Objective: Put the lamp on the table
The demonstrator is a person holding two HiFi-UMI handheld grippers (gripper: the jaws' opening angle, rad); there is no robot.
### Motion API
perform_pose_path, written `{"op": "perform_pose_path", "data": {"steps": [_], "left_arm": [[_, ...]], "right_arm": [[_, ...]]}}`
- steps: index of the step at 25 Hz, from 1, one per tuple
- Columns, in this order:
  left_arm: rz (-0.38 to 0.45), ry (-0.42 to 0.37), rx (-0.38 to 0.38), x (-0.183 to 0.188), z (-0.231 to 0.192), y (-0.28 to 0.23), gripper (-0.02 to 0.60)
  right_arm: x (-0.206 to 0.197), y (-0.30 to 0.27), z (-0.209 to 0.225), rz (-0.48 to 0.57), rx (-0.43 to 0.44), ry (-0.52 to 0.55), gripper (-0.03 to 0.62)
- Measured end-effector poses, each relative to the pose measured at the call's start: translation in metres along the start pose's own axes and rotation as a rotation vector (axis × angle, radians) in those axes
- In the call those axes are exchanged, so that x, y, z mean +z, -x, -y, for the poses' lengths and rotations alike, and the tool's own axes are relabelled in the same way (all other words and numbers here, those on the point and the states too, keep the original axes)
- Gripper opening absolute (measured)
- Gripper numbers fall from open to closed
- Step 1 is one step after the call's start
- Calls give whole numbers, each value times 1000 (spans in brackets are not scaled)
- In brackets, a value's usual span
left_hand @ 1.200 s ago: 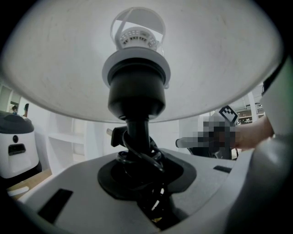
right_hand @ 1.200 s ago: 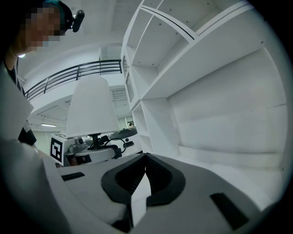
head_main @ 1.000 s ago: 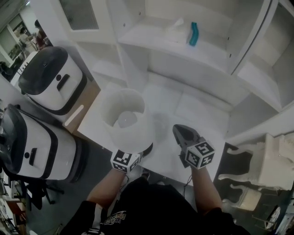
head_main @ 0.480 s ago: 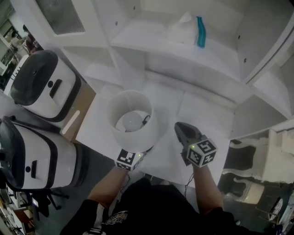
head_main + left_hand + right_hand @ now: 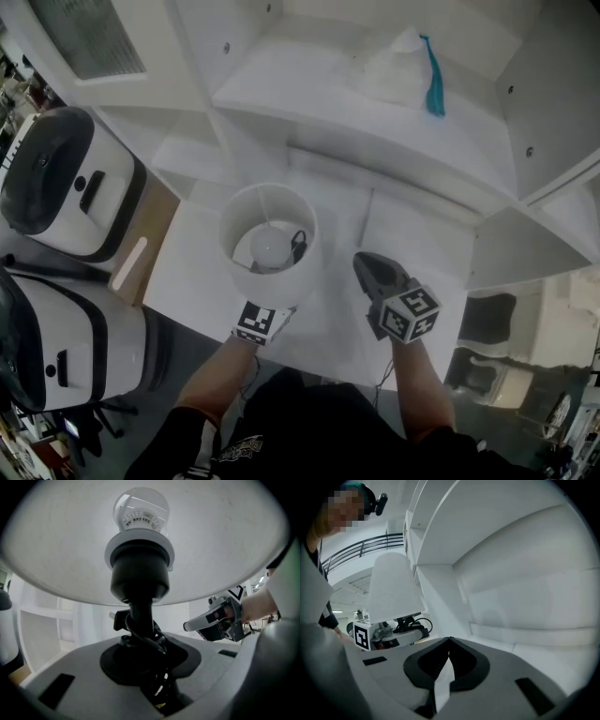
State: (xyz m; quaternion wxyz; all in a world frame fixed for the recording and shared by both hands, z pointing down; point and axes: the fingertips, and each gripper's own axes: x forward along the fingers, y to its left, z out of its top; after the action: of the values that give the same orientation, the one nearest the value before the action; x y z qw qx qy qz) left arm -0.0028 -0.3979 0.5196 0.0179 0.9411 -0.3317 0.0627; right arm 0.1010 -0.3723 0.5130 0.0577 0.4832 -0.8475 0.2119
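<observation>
The lamp has a white drum shade (image 5: 244, 267) with a bulb (image 5: 265, 248) inside, seen from above over the white table (image 5: 412, 239). In the left gripper view my left gripper (image 5: 143, 644) is shut on the lamp's black stem (image 5: 140, 616), with the cord wound round it, below the bulb (image 5: 140, 508) and the shade (image 5: 225, 541). In the head view the shade hides those jaws; only the marker cube (image 5: 260, 323) shows. My right gripper (image 5: 367, 267) is shut and holds nothing, level over the table just right of the lamp (image 5: 393, 590).
A shelf (image 5: 309, 103) above the table holds a white cloth (image 5: 398, 66) and a teal item (image 5: 434, 80). Two white-and-black appliances (image 5: 56, 183) (image 5: 56, 328) stand at the left beside a wooden top (image 5: 141, 253). Cabinet walls enclose the table at back and right.
Both grippers and the lamp have moved forward from the table's near edge to over its middle and sunk a little. The grip on the stem is unchanged.
</observation>
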Motion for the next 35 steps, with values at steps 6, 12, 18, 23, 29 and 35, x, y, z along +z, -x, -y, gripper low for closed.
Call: {"op": "perform_pose_path", "data": {"steps": [6, 12, 18, 23, 29, 35], "left_arm": [[-7, -10, -18, -14, -14, -16, 114], [8, -18, -40, -21, -22, -33, 115], [-38, -6, -53, -40, -31, -47, 115], [27, -23, -58, -41, -40, -64, 115], [-96, 25, -67, -62, -44, -69, 115], [-118, 31, -70, -67, -43, -78, 115]], "right_arm": [[2, -19, 12, 9, -11, -1, 25], [-4, -28, 21, 5, -22, 5, 25], [-16, -36, 26, -15, -42, -3, 25], [-25, -42, 33, -22, -59, -20, 25], [-31, -44, 43, -28, -84, -36, 25], [-31, -41, 53, -16, -106, -46, 25]]}}
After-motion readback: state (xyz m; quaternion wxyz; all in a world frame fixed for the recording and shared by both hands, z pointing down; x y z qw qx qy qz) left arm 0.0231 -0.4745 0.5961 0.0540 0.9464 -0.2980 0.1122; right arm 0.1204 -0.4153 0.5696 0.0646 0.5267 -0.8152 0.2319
